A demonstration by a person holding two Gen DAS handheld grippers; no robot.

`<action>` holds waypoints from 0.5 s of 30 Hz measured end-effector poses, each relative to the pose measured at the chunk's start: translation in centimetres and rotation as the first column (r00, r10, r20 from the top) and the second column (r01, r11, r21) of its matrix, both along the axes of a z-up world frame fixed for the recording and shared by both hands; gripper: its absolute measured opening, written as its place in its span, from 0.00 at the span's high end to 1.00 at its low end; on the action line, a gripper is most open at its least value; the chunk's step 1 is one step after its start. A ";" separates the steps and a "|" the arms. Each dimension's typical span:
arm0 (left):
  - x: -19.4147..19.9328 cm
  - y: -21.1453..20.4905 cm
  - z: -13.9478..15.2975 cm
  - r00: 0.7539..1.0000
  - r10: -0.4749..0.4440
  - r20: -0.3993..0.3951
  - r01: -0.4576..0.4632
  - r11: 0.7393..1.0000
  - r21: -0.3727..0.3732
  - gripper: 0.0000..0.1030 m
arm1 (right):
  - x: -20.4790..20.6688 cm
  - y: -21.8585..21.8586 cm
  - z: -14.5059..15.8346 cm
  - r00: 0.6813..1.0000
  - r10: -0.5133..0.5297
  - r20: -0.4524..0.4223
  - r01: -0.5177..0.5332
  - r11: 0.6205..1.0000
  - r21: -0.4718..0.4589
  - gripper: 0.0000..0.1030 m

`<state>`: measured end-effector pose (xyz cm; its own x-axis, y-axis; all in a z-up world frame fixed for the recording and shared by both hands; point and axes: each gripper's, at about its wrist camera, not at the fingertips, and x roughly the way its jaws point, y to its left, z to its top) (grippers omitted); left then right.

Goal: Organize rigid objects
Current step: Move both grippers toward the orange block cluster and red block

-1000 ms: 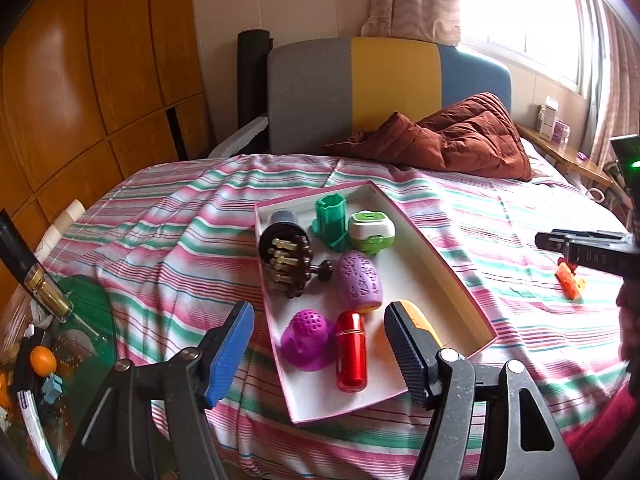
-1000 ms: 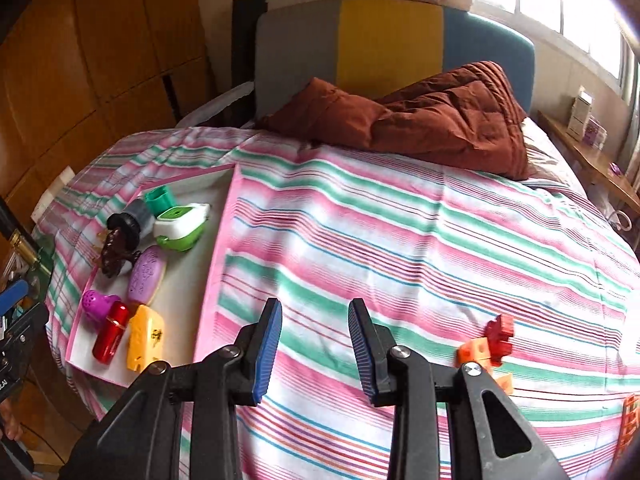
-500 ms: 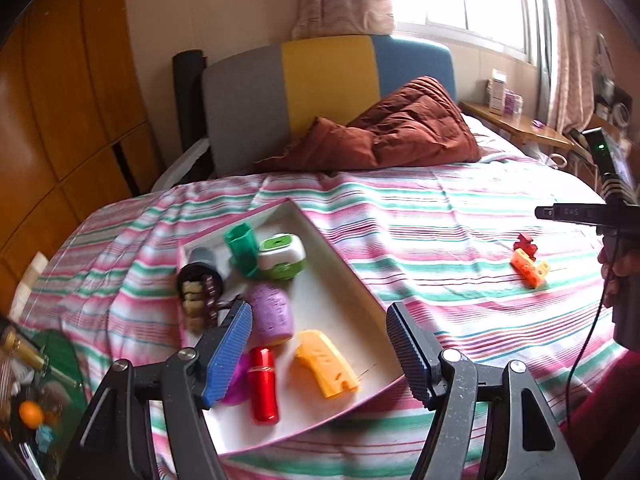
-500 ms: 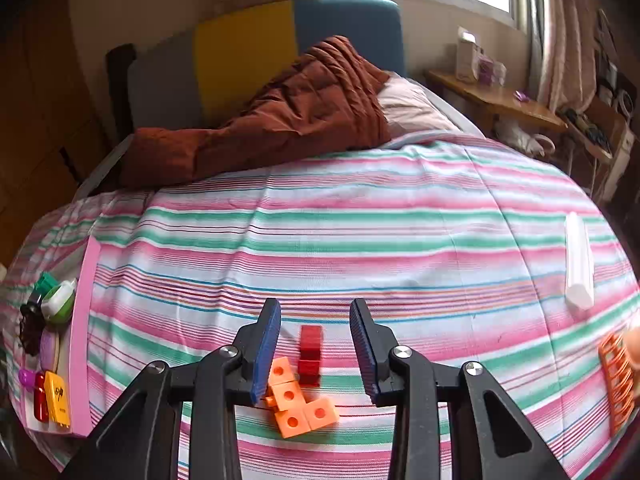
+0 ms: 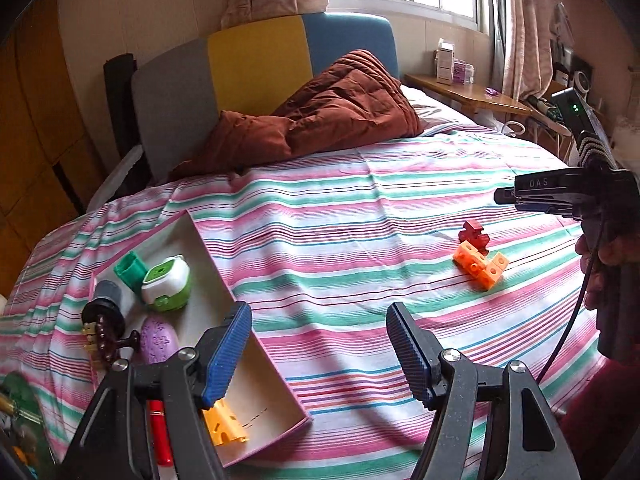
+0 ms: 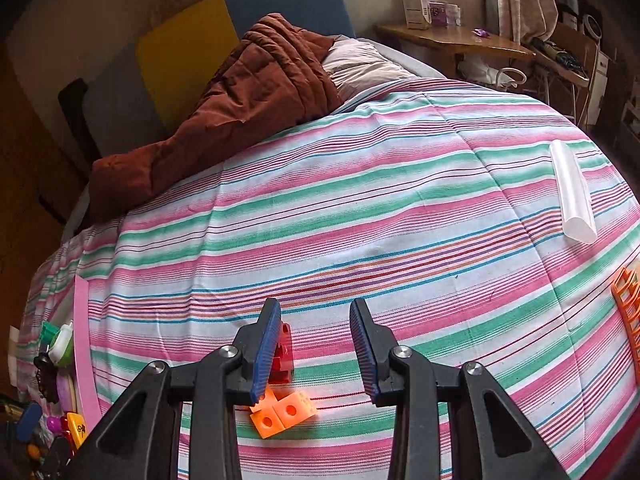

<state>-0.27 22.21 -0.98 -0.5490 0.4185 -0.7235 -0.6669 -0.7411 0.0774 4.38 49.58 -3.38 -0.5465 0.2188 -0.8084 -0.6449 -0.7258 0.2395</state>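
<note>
Item one: my left gripper [image 5: 320, 350] is hanging with its fingers spread wide and empty, above the near edge of the bed [image 5: 360, 216], just right of the pink-rimmed tray [image 5: 212, 252].

Item two: my right gripper [image 6: 314, 354] is also showing parted fingers with nothing between them; I am seeing its left finger [image 6: 266, 350] sitting in front of the red block [image 6: 283, 354], and I cannot tell whether they touch.

Item three: the orange blocks [image 6: 282, 414] are lying on the striped cover toward the near edge, touching the red block.

Item four: the tray is resting near the bed's left edge, holding a green and white case [image 5: 166, 282], a green cap [image 5: 130, 270], a purple oval piece [image 5: 158, 338], a dark plug [image 5: 105, 320], a red cylinder [image 5: 160, 432] and a yellow piece [image 5: 224, 422].

Item five: a white tube [image 6: 572, 192] and an orange grid piece [image 6: 628, 308] are lying by the right edge.

Item six: a brown quilt [image 5: 320, 116] is lying bunched at the head end.
</note>
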 end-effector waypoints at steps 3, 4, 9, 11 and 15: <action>-0.4 1.6 -0.7 0.999 -0.024 0.033 0.024 1.000 -0.005 0.32 | 0.2 0.4 0.2 1.000 -0.018 -0.016 0.017 1.000 -0.008 0.66; -0.4 2.1 -0.9 0.999 -0.032 0.038 0.032 0.999 -0.007 0.32 | 0.3 0.6 0.3 0.999 -0.024 -0.021 0.024 1.000 -0.013 0.65; -0.2 5.3 -1.8 0.993 -0.095 0.073 0.096 0.995 -0.003 0.32 | 0.7 1.2 0.3 0.998 -0.053 -0.033 0.052 0.998 -0.037 0.65; -0.1 6.9 -2.0 0.987 -0.128 0.096 0.128 0.992 0.011 0.32 | 0.9 1.5 0.2 0.997 -0.066 -0.032 0.065 0.997 -0.046 0.66; 0.2 10.1 -2.8 0.970 -0.194 0.146 0.191 0.981 0.032 0.32 | 1.4 2.3 0.1 0.993 -0.106 -0.042 0.103 0.992 -0.069 0.66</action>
<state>-0.07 32.33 -3.76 -0.3447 0.5196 -0.7818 -0.8001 -0.5982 -0.0447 5.81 51.89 -3.26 -0.5601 0.2235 -0.7977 -0.7038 -0.6362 0.3160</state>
